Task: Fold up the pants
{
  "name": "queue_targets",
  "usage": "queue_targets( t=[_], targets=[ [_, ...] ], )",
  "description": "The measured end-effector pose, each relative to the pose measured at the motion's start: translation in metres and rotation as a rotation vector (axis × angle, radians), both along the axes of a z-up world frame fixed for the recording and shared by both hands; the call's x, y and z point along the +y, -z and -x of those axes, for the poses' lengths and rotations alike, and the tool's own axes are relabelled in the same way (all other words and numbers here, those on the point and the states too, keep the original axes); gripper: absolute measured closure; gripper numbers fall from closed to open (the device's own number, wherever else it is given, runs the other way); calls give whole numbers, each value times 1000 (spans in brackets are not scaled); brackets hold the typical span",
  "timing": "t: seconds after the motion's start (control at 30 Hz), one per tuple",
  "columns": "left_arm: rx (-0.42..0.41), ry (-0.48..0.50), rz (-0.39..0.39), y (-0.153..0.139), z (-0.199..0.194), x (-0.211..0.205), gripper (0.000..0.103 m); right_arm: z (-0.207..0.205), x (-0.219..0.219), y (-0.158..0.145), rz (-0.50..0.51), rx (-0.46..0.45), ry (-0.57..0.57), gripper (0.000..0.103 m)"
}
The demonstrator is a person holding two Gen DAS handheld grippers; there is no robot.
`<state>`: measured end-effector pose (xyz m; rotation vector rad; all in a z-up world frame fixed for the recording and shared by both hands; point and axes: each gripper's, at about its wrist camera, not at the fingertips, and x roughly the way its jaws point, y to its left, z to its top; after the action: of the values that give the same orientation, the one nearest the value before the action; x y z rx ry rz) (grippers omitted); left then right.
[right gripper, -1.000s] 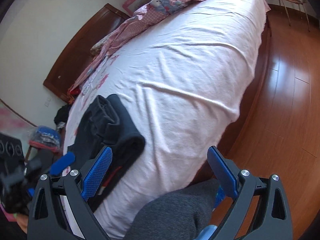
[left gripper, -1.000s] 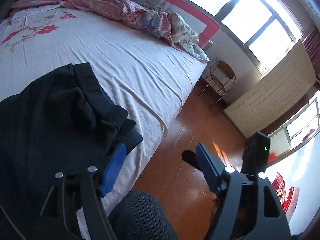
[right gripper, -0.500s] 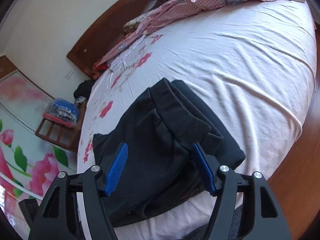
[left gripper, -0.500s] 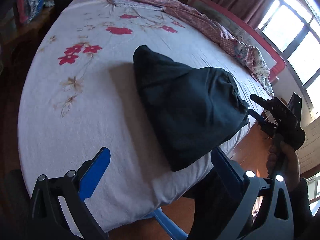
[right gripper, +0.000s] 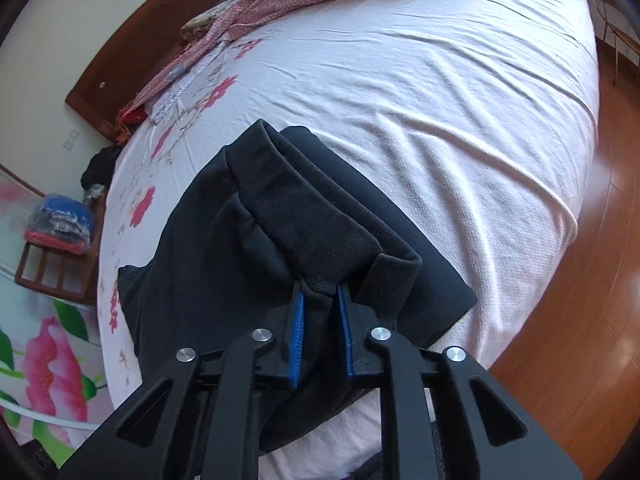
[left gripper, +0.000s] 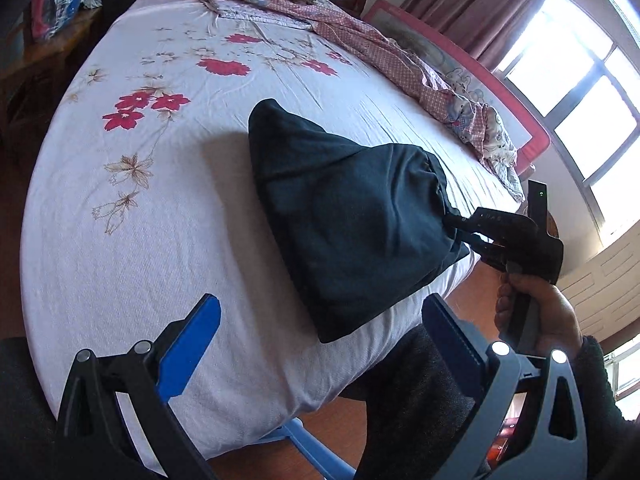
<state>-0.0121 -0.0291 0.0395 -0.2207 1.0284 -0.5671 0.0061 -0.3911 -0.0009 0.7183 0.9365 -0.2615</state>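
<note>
Left wrist view shows your left gripper [left gripper: 320, 344] nearest, its blue-padded jaws spread wide with nothing between them, hanging over the near edge of the bed. Under it you see a dark trouser knee [left gripper: 412, 392], a blue plastic bar [left gripper: 312, 448] and a strip of brown wooden floor [left gripper: 332, 412].

Next comes the white textured bed sheet [left gripper: 160, 240], printed with red and brown flowers toward the far end. The dark navy fabric pants [left gripper: 344, 216] lie on it close to the near edge, folded into a thick bundle. At the right side of the bundle your right gripper [left gripper: 456, 224] pinches the fabric, and your right hand [left gripper: 536, 312] in a dark sleeve holds its handle.

Right wrist view confirms this: the right gripper's jaws have just been closing, and now the blue pads [right gripper: 298, 336] press a fold of the pants just under the ribbed black waistband [right gripper: 316, 224].

Farther away, a crumpled pink checked quilt [left gripper: 400, 56] lies along the far side of the bed, beside a pink padded rail [left gripper: 520, 120]. Behind stand a dark wooden headboard [right gripper: 132, 52], brown curtains [left gripper: 480, 4] and a bright window [left gripper: 576, 92]. On the left, a wooden side table [right gripper: 52, 268] carries a bag of clothes [right gripper: 60, 216].
</note>
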Motion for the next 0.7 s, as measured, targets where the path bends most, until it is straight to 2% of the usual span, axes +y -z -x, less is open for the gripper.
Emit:
queue_targets(
  t=[0.07, 0.13, 0.2, 0.27, 0.3, 0.33, 0.4, 0.43, 0.47, 0.53, 0.6, 0.67, 0.7],
  targets=[
    [-1, 2, 5, -1, 1, 1, 2, 6, -2, -16, 8, -51, -23, 92],
    [-10, -1, -4, -1, 2, 2, 2, 22, 1, -44, 71, -115, -34, 93],
    [-3, -9, -1, 0, 0, 3, 2, 40, 1, -51, 103, -113, -22, 93],
    [14, -19, -1, 4, -3, 4, 2, 53, -8, -27, 113, -40, 18, 93],
    [19, -19, 3, 6, -4, 5, 2, 55, -15, -7, 71, -17, 38, 92],
    [22, -17, 2, 7, -4, 4, 2, 58, -19, 10, 32, -33, 42, 92],
    [29, -11, -19, 11, -5, 3, 2, 60, -26, 18, -32, -91, 66, 85],
    [30, -8, -25, 11, -5, 2, 2, 59, -28, 14, -53, -106, 70, 75],
    [26, -12, -33, 11, -4, 3, 2, 58, -27, 6, -19, -76, 75, 68],
    [17, -18, -36, 9, -4, 5, 2, 59, -17, -16, 113, -34, 74, 67],
    [-12, -25, -39, 3, -5, 6, 2, 56, -3, -37, 229, -24, 60, 67],
    [-26, -25, -50, 0, -7, 5, 2, 49, 12, -55, 304, -68, 33, 67],
    [-26, -28, -48, 0, -7, 5, 2, 40, 19, -61, 340, -62, 18, 67]
  ],
)
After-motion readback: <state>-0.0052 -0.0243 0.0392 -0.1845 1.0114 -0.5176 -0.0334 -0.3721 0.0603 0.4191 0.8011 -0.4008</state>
